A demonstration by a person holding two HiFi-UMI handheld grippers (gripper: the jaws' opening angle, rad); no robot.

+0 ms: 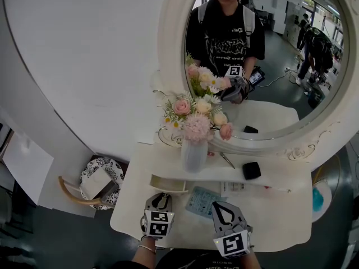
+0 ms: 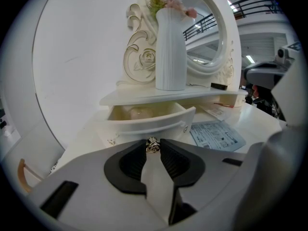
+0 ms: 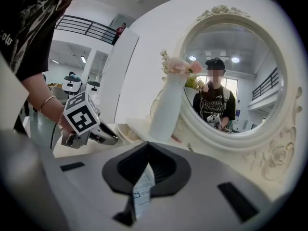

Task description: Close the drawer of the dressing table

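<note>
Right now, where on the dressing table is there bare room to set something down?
The biggest bare patch is on the tabletop, between the right gripper and its right edge. A smaller one is the front left corner, beside the left gripper. The middle is crowded: open drawer, blue leaflet, both grippers. The shelf holds the vase and a black case.

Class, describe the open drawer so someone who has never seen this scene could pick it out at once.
Find the big round mirror on the white dressing table; before it a white vase of flowers stands on a narrow shelf. The drawer juts out under that shelf, just left of the vase, the only pulled-out part, curved-fronted with a metal knob.
</note>
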